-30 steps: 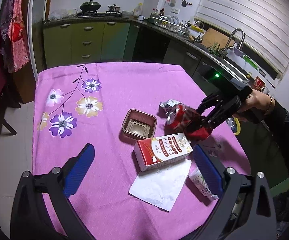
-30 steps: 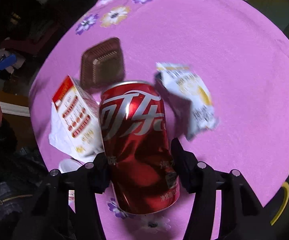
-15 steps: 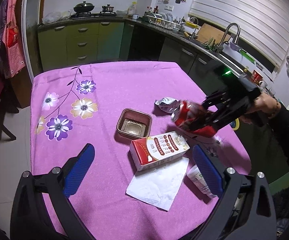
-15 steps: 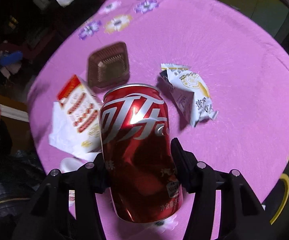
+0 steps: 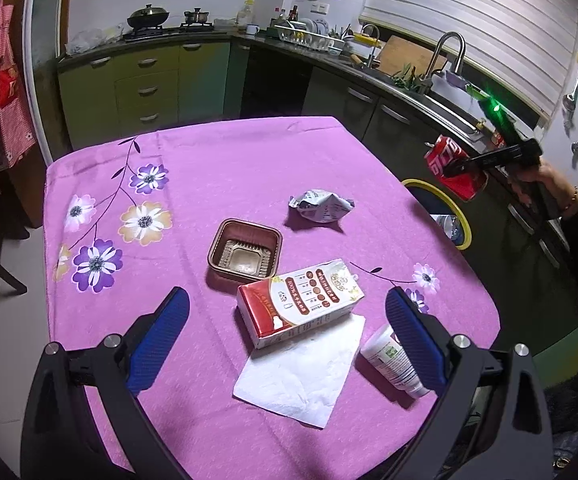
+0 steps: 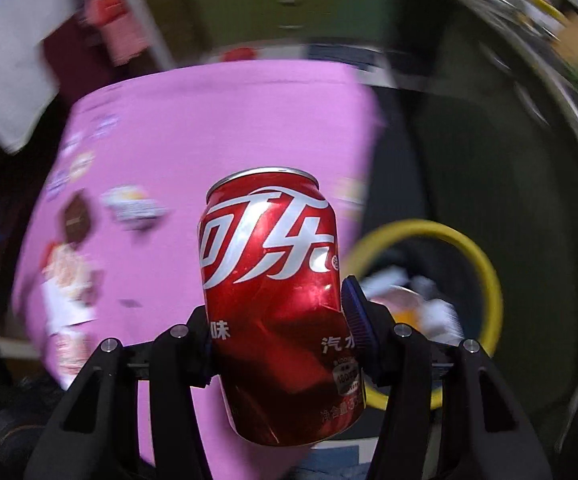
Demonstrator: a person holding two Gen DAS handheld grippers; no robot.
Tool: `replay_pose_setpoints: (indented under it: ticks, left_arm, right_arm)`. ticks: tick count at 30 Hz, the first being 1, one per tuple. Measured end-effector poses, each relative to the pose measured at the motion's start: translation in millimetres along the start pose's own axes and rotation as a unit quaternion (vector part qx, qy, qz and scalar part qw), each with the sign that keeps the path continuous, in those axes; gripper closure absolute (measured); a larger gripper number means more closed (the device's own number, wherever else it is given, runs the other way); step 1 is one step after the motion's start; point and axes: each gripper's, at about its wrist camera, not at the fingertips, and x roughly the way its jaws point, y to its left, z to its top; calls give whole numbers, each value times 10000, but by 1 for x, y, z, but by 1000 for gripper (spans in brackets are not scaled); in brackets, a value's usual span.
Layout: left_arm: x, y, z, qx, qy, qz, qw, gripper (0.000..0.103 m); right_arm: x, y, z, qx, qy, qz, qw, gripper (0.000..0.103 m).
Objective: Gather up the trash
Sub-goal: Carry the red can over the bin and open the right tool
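Right gripper (image 6: 277,326) is clamping a dented red can (image 6: 277,300); yellow-rimmed bin (image 6: 485,268) is sitting beside the blurred pink tablecloth (image 6: 209,120).

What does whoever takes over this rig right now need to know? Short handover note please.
Right gripper: jaws shut on the dented red can, held off the table beside the yellow-rimmed bin.
Left gripper: jaws open, empty, above the table.
Done: some trash already lies in the bin.
Left on the purple tablecloth: crumpled wrapper, brown tray, carton, white napkin, tube.
Next: probably drop the can in the bin.
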Motion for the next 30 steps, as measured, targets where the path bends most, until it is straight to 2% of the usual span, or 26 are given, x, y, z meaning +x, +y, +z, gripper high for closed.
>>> replay_pose_setpoints:
  ticks: [3,9,12,13,19,23,30]
  left_arm:
    - [1,-4,2,61,37,38,10000,9]
    - [3,-10,5,202,166,233,9994,9]
    - [5,-11,8,230,214,279,9991,9]
    - [7,-10,8,230,229,273,9991,9]
    - [27,-8,19,335,447,190,9983,9]
    - [43,3,33,395,597,213,9972,9]
    - [75,34,57,261,898,226,9954,9]
  right_arm:
    - [24,-48,-3,542,144,-362,9978,49]
    - [78,-109,-3,1193,463,-463,9907,49]
    - [91,-121,0,1377,441,-480,9883,35]
    - [91,-126,-1,1390,409,-484,9883,35]
    - [67,-115,-7,1446,116,-379,9887,35]
    - [38,-94,-24,1299,-184,-215,9911,35]
    - [14,-67,-56,1178,-346,-10,9924,34]
